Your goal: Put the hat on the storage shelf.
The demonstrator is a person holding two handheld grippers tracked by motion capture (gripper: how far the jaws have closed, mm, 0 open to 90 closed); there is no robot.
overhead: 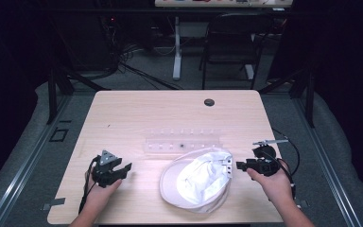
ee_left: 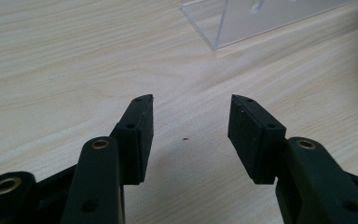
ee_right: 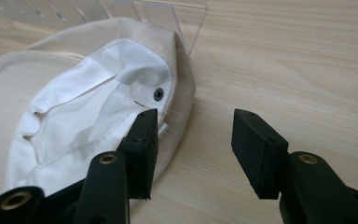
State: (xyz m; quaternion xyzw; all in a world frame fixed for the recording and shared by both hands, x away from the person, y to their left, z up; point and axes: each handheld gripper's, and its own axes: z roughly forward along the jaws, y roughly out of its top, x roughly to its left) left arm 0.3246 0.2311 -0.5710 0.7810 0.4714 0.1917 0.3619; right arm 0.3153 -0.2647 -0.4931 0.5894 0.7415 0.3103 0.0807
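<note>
You are holding the left gripper (overhead: 123,169) released over bare table (overhead: 123,113), nothing between its jaws. The cap (overhead: 198,182) is lying upside down mid-table, touching the clear rack (overhead: 182,144). Your right gripper (ee_right: 193,140) is hanging open beside its rim, so gripping the cap remains undone.

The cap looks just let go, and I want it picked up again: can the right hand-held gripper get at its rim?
Probably yes: the right hand-held gripper stands open beside the cap, nothing between them.
</note>
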